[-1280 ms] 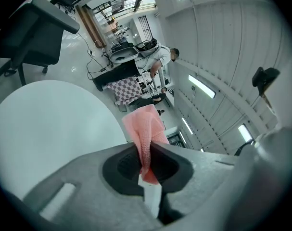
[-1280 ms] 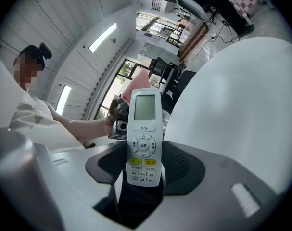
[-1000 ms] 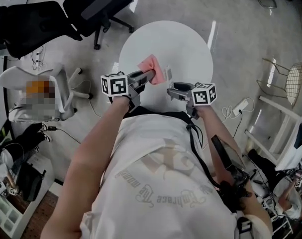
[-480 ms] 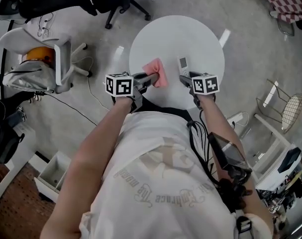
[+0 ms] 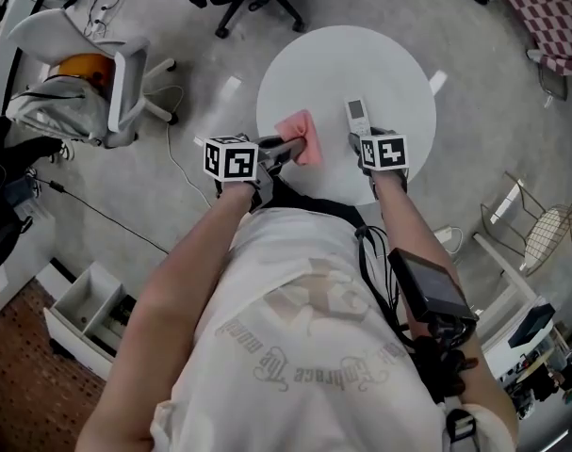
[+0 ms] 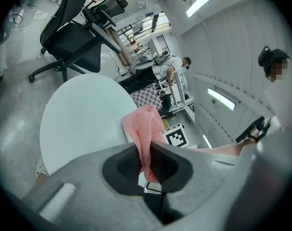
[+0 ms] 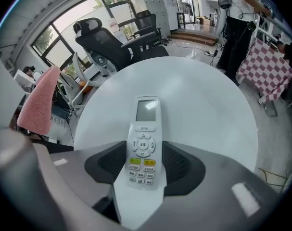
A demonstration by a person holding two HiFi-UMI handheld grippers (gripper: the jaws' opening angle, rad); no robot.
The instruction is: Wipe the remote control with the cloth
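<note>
Our left gripper (image 6: 148, 148) clenches the pink cloth (image 6: 145, 124), its tail lost inside the grip. Our right gripper (image 7: 145, 153) straddles the remote control (image 7: 145, 134) on the white table (image 7: 208, 100), jaws opening.

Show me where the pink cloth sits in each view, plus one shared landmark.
Head view: cloth in the middle, left of the remote control, at the left gripper's tip.
Left gripper view: centre, pinched between the jaws.
Right gripper view: far left edge.
Shared landmark: the round white table.
</note>
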